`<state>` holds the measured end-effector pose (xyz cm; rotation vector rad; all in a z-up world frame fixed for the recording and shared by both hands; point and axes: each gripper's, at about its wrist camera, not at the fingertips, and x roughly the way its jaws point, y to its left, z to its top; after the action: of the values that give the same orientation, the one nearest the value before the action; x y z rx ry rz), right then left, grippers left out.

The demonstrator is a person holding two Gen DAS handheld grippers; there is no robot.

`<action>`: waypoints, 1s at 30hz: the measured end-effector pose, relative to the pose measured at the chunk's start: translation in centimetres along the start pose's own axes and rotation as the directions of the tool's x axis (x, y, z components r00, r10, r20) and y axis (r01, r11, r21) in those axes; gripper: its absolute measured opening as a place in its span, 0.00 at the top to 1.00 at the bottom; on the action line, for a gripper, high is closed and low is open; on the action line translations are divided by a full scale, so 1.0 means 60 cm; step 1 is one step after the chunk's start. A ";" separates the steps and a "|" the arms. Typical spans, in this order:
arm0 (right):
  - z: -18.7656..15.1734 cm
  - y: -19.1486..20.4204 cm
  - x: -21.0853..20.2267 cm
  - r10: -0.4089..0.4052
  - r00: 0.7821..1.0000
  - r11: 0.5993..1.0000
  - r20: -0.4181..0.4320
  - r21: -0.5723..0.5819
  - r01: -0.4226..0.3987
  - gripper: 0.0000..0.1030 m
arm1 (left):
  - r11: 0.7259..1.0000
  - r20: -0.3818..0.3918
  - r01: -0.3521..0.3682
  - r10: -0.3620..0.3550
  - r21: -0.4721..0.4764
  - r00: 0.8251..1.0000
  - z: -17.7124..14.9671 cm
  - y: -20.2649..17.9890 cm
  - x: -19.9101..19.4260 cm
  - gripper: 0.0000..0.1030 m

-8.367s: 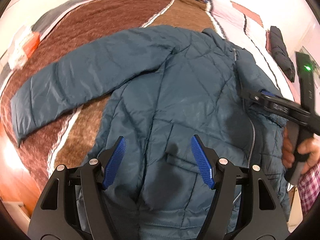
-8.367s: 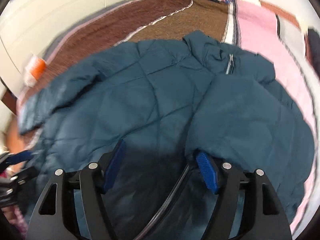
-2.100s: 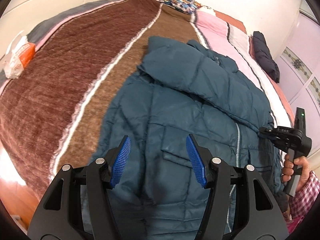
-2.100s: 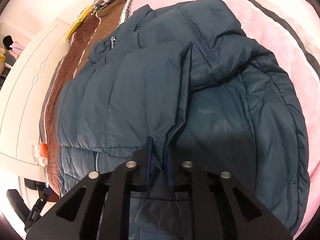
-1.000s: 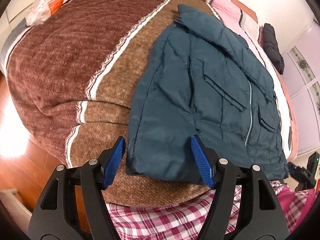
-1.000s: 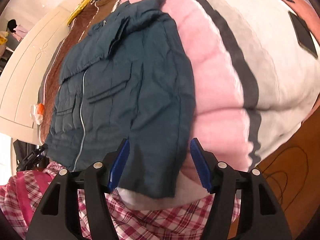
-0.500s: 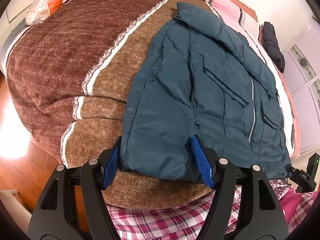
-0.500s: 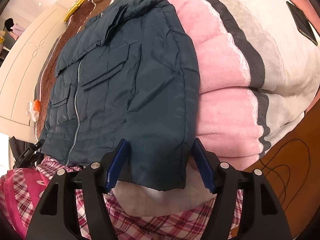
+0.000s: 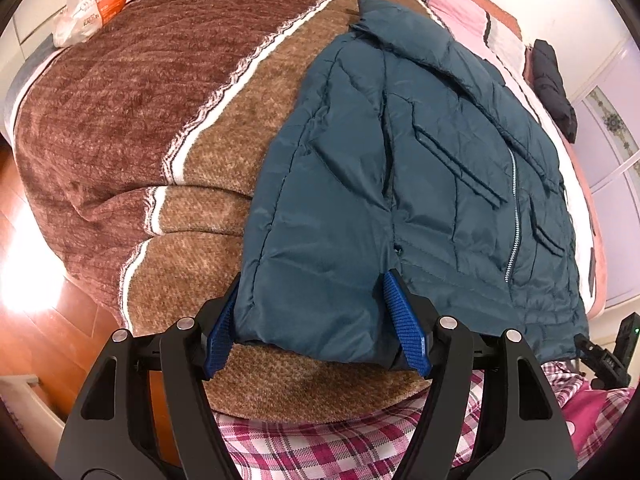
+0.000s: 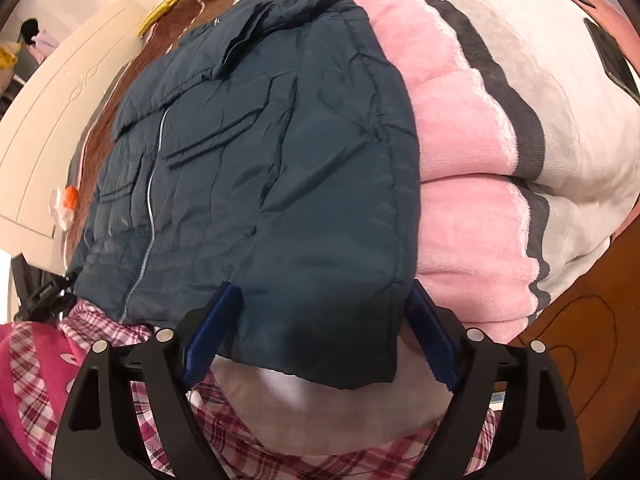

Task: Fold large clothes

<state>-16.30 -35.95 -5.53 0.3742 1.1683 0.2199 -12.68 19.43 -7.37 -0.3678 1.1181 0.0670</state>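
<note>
A teal quilted jacket lies zipped and face up on the bed, sleeves tucked in, its hem at the near bed edge. My left gripper stands open astride the hem's left corner, the fabric lying between its blue pads. In the right wrist view the jacket fills the middle. My right gripper straddles the right hem corner, and its jaws are opening wider with the fabric between them, unpressed. The right gripper also shows at the left view's lower right edge.
The jacket rests on a brown striped blanket and a pink and grey one. A white and orange bag and a black garment lie farther off. The person's plaid shirt is just below the grippers, with wooden floor on the left.
Both grippers have drawn in on the hem, so each corner now lies between the jaws. The right jaws have spread wider. Two seconds ago the right gripper was shut on a sleeve cuff.
</note>
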 end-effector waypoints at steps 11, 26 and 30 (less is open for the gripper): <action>-0.003 0.002 -0.001 0.000 1.000 1.000 0.006 0.006 0.000 0.16 | 0.999 0.008 -0.038 0.038 0.029 0.999 -0.004 -0.006 0.000 0.34; 0.016 -0.046 -0.003 0.123 0.992 0.980 0.041 0.152 -0.128 0.51 | 0.996 0.034 -0.015 0.013 0.090 0.999 -0.009 -0.022 -0.009 0.65; 0.014 -0.056 -0.003 0.207 0.977 0.959 0.049 0.187 -0.212 0.69 | 0.992 0.052 -0.008 0.002 0.129 0.999 -0.010 -0.034 -0.016 0.78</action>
<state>-15.68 -39.24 -6.44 0.6707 1.1245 0.2863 -13.16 17.44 -6.22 -0.2466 1.0666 0.0086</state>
